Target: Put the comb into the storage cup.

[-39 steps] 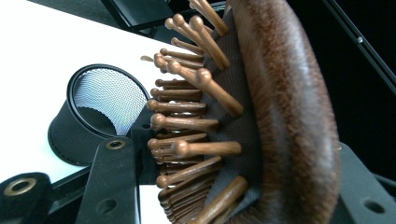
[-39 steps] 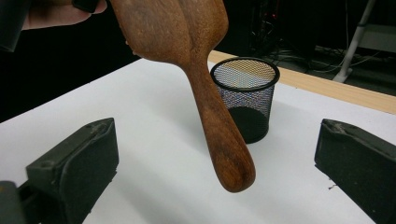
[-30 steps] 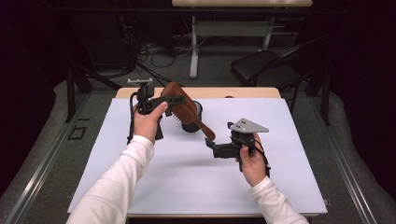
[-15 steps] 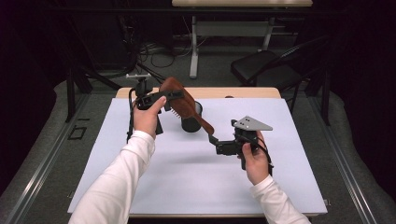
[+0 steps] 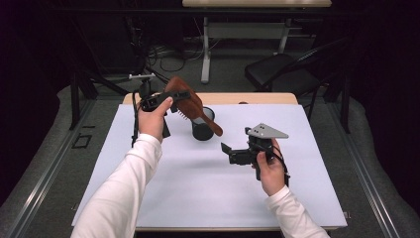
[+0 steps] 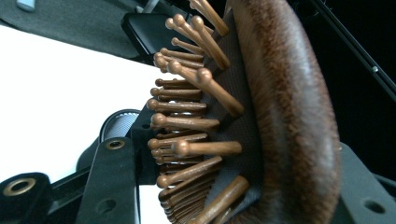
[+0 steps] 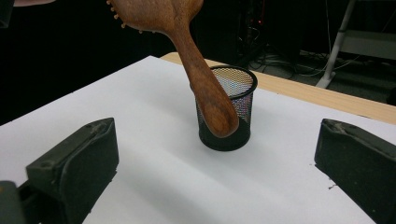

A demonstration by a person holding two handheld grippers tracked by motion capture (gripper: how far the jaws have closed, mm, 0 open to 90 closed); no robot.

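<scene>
Wooden hairbrush [image 5: 190, 104]: held off the table at the far left of the white work surface, clamped by its head. In the high view its handle slopes down and to the right, passing in front of the rim of the black mesh cup [image 5: 203, 126]; whether handle and cup touch cannot be told. In the right gripper view the handle end [image 7: 217, 116] hangs before the cup's wall, above the sheet. In the left gripper view the bristle pins [image 6: 187, 121] point left, towards the table, and the rounded brown back faces right.

Left gripper [image 5: 163, 99]: raised over the far left edge of the sheet, jaws pressed onto the brush head, one jaw against the pin side and one against the back. The person's left hand [image 5: 153, 119] wraps the gripper body.

Black mesh cup: upright on the white table cover [image 5: 198, 188], towards the far side, a little left of centre. Its inside cannot be made out.

Right gripper [image 5: 228, 151]: held low over the sheet, right of centre and nearer than the cup, well apart from the brush. Its jaws point left towards the cup and stand spread wide with nothing between them. The grey three-cornered plate [image 5: 267, 131] sits on top. The person's right hand [image 5: 270, 168] grips it from the near side.

Surroundings: the wooden table edge [image 5: 247, 97] shows beyond the cover; a dark chair [image 5: 282, 74] stands on the floor beyond, right.
</scene>
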